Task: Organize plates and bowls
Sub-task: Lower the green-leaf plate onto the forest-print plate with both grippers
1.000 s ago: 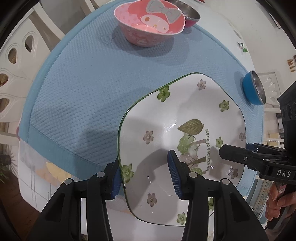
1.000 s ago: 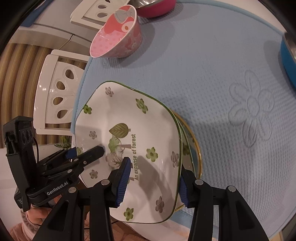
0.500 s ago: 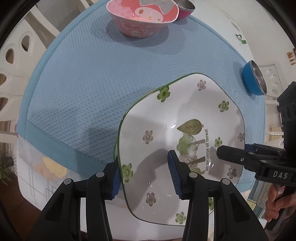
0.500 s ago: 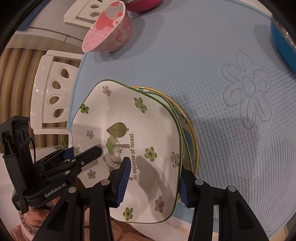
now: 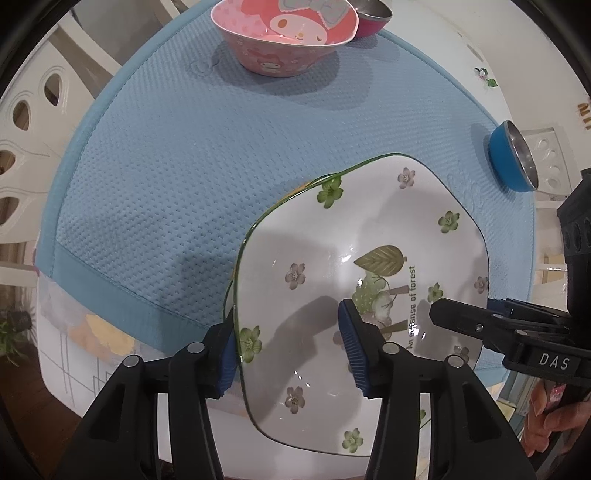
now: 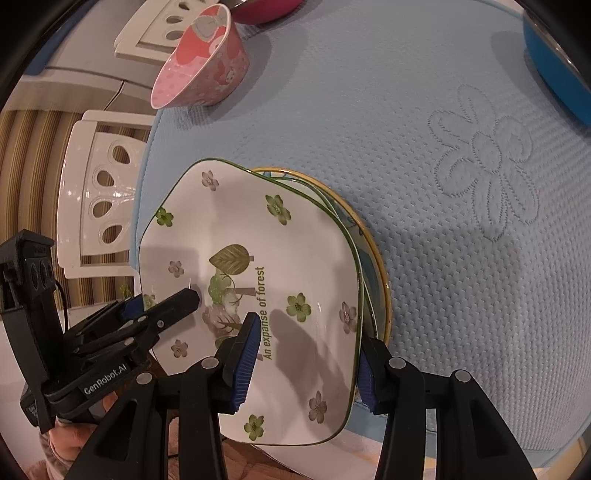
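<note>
Nearest the left wrist camera, the left hand-held gripper (image 5: pixel 288 343) straddles the left rim of the white flowered plate (image 5: pixel 354 266), one blue pad outside the edge and the other over the plate's inside. Its jaws have just been opening with that rim between them, and a gap shows on the inner side, so the grasp looks released. On the opposite side, the right hand-held gripper (image 6: pixel 303 354) has its pads set on either side of the plate's right rim; the outer pad sits against the edge, but I cannot tell whether the inner one presses. A person's hand (image 5: pixel 550 417) shows behind the right tool at the picture's edge.

The flowered plate, printed "An expanse of forest", lies on top of a yellow-rimmed plate (image 6: pixel 380 269), whose edge peeks out along its right side. Both sit at the near edge of the blue mat (image 5: pixel 192 177) that covers the white counter (image 5: pixel 74 373), with the plate overhanging the mat's near border.

Farther on, a blue bowl (image 5: pixel 511 162) with a steel inside stands at the mat's right edge. At the far side stands a pink cartoon bowl (image 5: pixel 284 33), and just behind it a magenta bowl (image 5: pixel 369 18). White chairs (image 6: pixel 99 199) stand beyond the counter.
</note>
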The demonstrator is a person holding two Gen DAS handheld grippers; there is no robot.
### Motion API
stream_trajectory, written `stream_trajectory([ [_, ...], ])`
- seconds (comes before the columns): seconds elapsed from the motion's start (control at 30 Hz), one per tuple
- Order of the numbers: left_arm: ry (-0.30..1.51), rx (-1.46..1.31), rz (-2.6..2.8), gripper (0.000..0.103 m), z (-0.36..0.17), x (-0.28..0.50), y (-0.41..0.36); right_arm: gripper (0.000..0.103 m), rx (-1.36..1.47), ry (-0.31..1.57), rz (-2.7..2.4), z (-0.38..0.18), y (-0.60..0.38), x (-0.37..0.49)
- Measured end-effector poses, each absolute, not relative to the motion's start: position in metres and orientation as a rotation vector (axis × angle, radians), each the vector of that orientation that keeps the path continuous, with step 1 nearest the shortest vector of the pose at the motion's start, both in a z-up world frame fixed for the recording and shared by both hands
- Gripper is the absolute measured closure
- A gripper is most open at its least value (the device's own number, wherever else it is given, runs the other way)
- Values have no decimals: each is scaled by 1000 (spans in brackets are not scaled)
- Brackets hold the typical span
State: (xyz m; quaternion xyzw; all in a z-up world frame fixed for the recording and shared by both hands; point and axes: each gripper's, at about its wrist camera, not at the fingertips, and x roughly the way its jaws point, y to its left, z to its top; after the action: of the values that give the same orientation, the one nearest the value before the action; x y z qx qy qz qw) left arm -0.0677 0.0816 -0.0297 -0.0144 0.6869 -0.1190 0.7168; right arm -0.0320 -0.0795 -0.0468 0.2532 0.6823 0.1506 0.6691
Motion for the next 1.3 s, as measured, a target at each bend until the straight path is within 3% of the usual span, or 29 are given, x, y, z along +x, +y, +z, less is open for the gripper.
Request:
stream_trajectory([
  [0.5, 1494, 142, -185, 55, -28, -72, 60, 56, 504, 1571, 292, -48, -57, -27],
  [1.3, 1504, 124, -200, 52, -27, -68, 61, 56, 603, 1575, 312, -45, -74, -34],
])
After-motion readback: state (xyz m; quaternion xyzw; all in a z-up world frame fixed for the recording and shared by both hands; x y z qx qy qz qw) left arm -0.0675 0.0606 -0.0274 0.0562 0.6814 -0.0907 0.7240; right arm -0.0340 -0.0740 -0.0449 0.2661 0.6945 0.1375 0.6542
